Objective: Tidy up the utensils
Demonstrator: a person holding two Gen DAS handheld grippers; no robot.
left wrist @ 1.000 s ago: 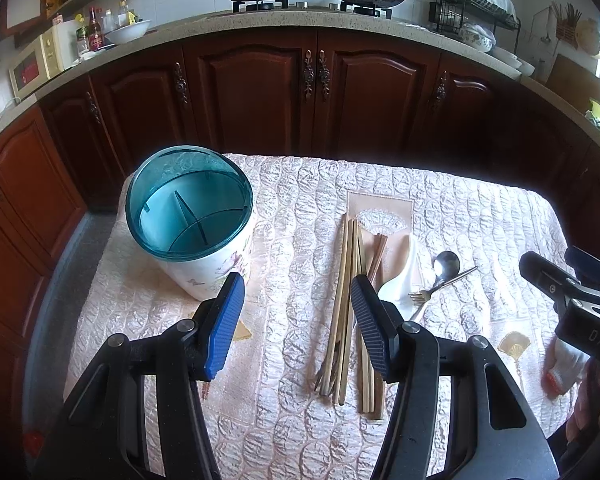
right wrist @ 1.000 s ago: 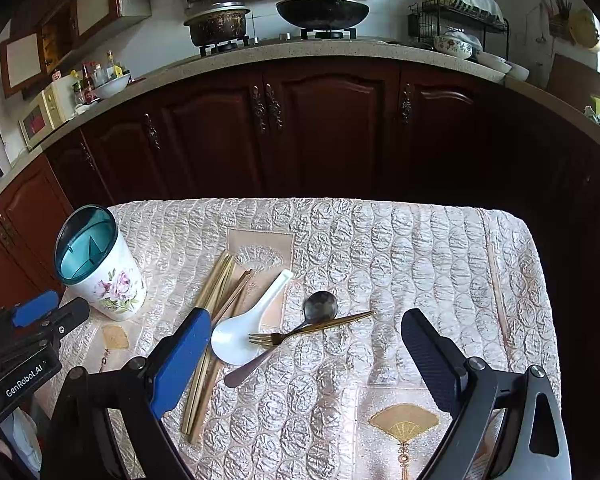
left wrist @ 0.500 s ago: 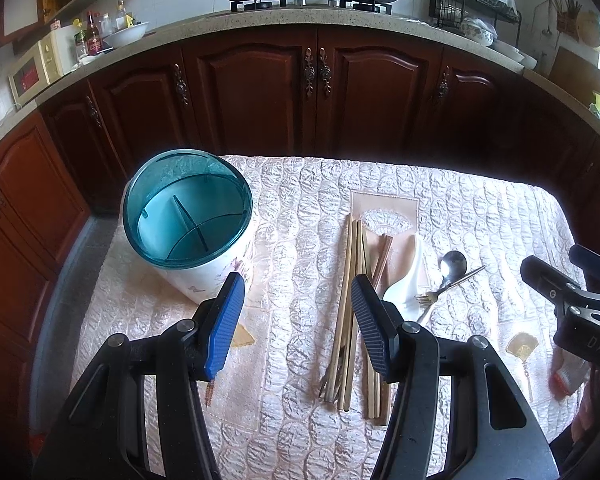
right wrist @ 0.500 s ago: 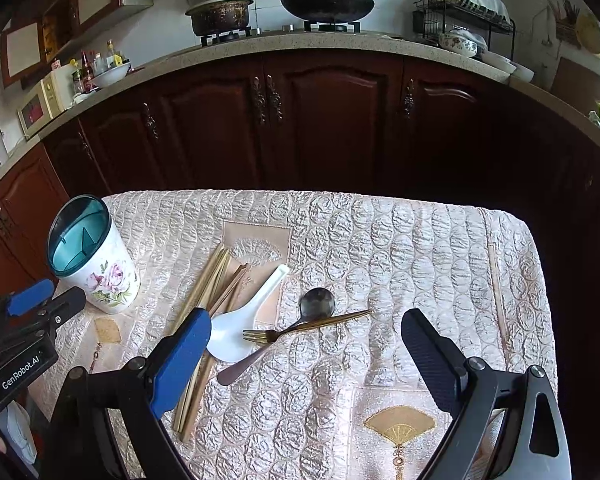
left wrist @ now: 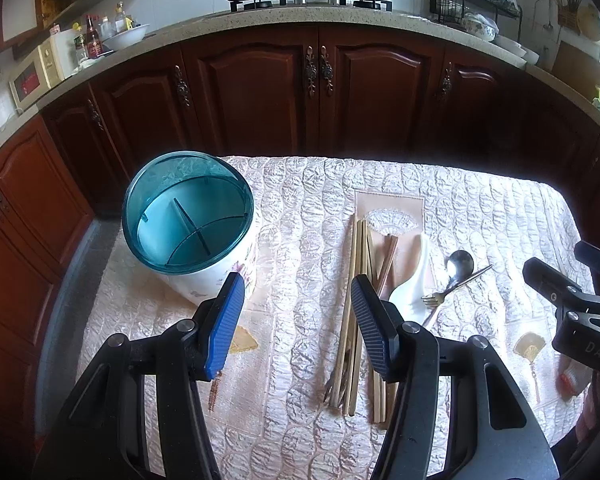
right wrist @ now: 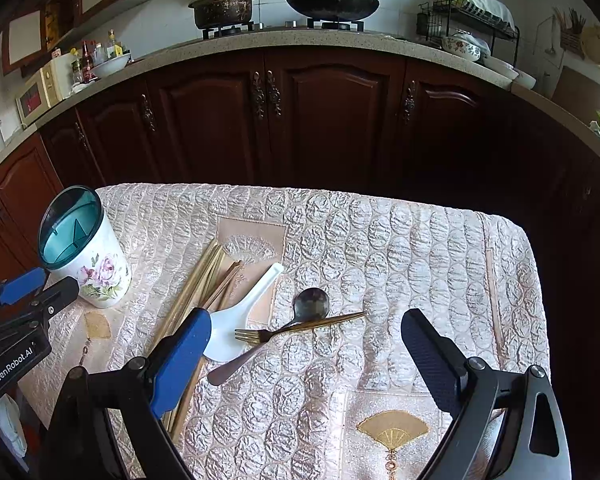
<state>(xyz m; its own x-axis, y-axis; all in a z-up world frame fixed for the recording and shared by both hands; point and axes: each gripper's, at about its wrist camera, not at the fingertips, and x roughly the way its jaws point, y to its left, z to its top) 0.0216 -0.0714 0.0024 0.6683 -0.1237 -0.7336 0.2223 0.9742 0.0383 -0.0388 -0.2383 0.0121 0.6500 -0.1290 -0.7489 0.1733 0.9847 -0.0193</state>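
A white floral utensil holder with a teal divided insert stands at the table's left; it also shows in the right wrist view. A bundle of wooden chopsticks, a white ceramic spoon, a dark metal spoon and a gold fork lie mid-table. My left gripper is open and empty above the cloth between holder and chopsticks. My right gripper is wide open and empty above the fork and spoons.
The table carries a quilted cream cloth. Dark wooden cabinets stand behind it, with a stove, pot and wok on the counter above. The other gripper shows at each view's edge, the right one in the left wrist view and the left one in the right wrist view.
Both grippers have pulled back and up a little, so the table sits lower in each view. No object moved. Both stay open.
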